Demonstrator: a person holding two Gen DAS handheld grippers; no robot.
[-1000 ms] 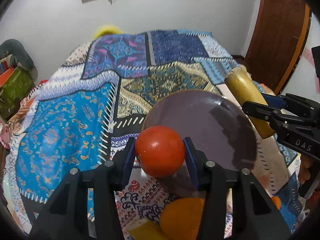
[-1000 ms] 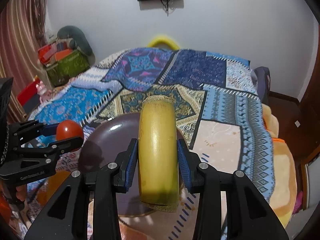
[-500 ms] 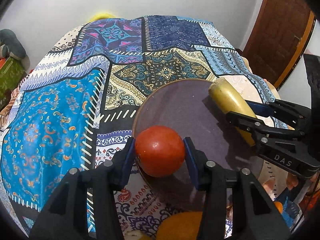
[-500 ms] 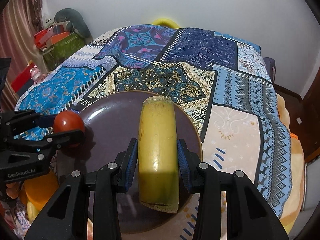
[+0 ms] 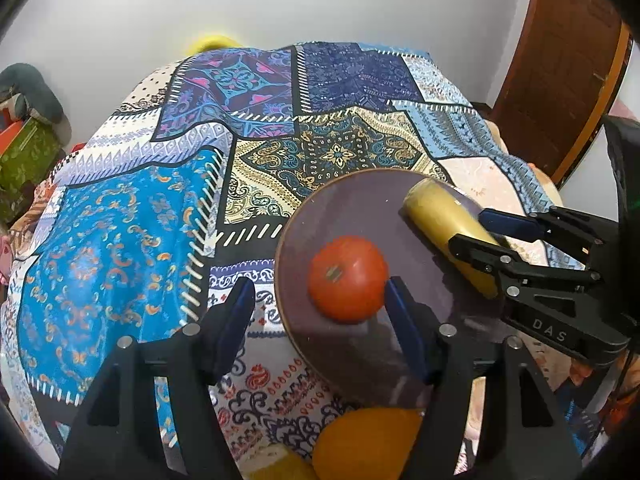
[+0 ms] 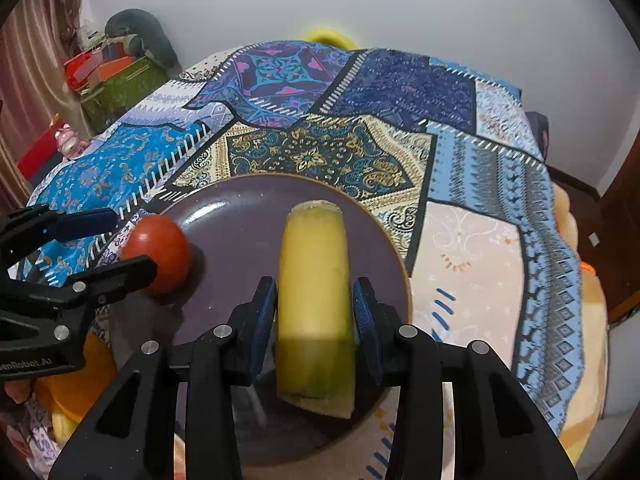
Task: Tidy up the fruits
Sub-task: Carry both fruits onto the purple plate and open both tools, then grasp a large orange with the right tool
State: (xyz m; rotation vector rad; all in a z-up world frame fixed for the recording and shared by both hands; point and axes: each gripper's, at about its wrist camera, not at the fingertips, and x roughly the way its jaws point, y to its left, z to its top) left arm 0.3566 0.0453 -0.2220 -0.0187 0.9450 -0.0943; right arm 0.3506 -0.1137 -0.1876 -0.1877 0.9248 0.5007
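A red tomato (image 5: 346, 278) lies on the left part of a dark purple plate (image 5: 360, 208) on the patterned bedspread. My left gripper (image 5: 320, 312) is open, its jaws wide apart around the near side of the tomato, which also shows in the right wrist view (image 6: 158, 254). My right gripper (image 6: 315, 316) is shut on a yellow banana piece (image 6: 314, 276) held over the right part of the plate (image 6: 240, 224). The banana piece (image 5: 444, 222) and right gripper (image 5: 486, 234) show at the right of the left wrist view.
An orange (image 5: 366, 442) and a yellow fruit (image 5: 276, 466) lie on the bedspread (image 5: 120, 240) near the plate's front edge. Boxes and clutter (image 6: 116, 68) stand left of the bed. A wooden door (image 5: 568, 60) is at the right.
My left gripper has opened and let go of the tomato, which now rests on the plate. My right gripper has lowered the banana piece toward the plate.
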